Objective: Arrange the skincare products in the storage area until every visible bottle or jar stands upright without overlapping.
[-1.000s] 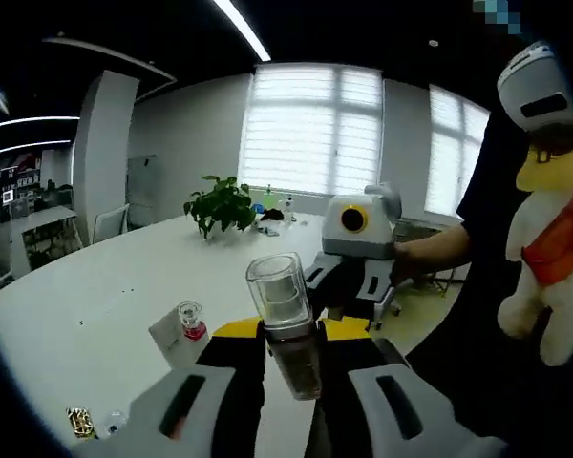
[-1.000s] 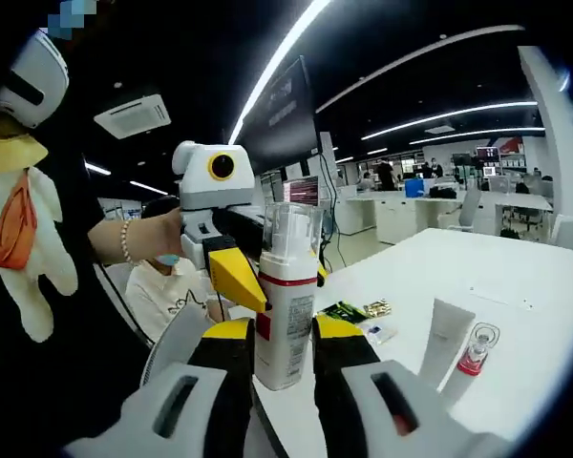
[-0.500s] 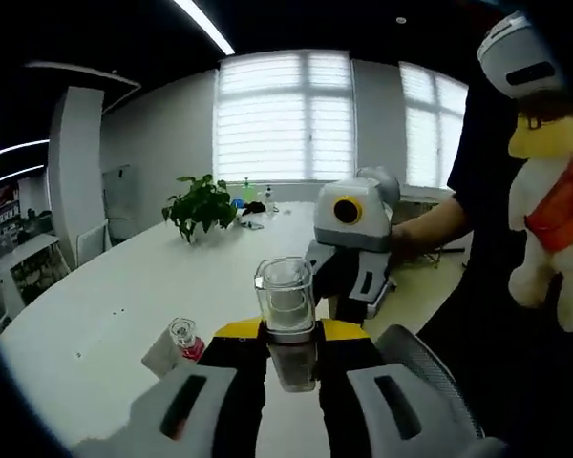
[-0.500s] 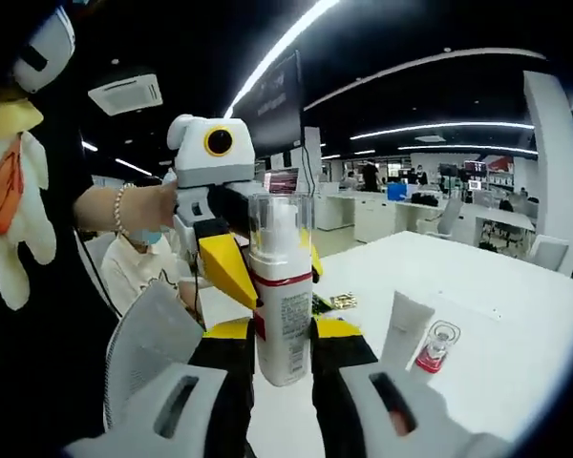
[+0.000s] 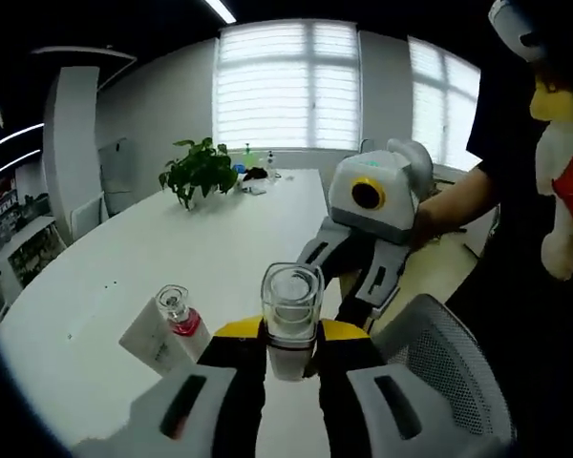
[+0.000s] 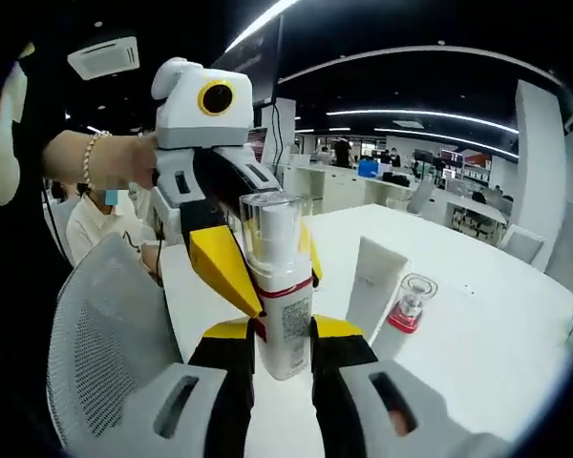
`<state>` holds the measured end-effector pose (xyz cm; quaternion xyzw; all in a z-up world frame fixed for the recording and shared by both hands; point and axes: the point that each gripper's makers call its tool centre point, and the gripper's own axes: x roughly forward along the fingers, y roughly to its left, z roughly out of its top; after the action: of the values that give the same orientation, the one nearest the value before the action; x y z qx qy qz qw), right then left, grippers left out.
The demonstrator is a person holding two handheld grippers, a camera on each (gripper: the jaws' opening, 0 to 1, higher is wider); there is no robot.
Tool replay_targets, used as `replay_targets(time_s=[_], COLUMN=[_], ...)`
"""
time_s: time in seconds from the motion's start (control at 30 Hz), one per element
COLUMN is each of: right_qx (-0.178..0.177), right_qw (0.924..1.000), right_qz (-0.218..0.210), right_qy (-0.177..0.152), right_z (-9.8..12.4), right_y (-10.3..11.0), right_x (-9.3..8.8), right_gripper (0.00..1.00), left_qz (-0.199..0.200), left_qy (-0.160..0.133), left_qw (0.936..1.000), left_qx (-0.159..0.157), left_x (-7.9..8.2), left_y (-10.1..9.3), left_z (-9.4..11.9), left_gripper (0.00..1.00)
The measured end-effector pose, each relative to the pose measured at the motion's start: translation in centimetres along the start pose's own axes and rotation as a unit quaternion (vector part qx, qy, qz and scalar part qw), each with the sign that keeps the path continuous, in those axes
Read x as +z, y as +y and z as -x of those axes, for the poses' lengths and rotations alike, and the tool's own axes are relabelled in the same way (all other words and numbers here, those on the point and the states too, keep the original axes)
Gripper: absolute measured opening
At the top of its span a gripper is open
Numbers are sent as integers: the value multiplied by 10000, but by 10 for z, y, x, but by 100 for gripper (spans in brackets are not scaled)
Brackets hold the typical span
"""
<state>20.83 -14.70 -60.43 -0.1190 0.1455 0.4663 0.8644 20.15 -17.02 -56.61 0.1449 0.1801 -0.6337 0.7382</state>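
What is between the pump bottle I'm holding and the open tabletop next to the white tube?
Nothing visible. The pump bottle sits in the right gripper, the left gripper close alongside it. The table beside the white tube and red-collared bottle looks bare.

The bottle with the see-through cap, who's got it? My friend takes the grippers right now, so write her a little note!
Left gripper: shut on the pump bottle, clear cap up.
Right gripper: shut on the same pump bottle, held upright above the white table.
On the table: a white tube and a small red-collared bottle, side by side.
Done: bottle picked up.
Left: stand it upright on the table, apart from the other two.
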Motion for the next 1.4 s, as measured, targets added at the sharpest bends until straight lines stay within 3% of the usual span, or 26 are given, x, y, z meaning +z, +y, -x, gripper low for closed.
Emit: replay_targets(time_s=[0.5, 0.87, 1.4], right_qx=[-335, -422, -507], right_qw=[9977, 9961, 9944], right_qz=[-116, -76, -170], right_qy=[581, 775, 917], right_z=[-20, -34, -41], right_y=[-19, -27, -37], right_x=[-68, -105, -122], right_gripper=[22, 22, 22], left_qz=[-361, -265, -176], left_qy=[854, 1095, 1204], left_qw=[9956, 9936, 9925], left_qx=[-109, -109, -155], left_x=[-51, -84, -97], left_y=[8, 18, 28], left_z=[-48, -69, -81], left_gripper=[14, 14, 14])
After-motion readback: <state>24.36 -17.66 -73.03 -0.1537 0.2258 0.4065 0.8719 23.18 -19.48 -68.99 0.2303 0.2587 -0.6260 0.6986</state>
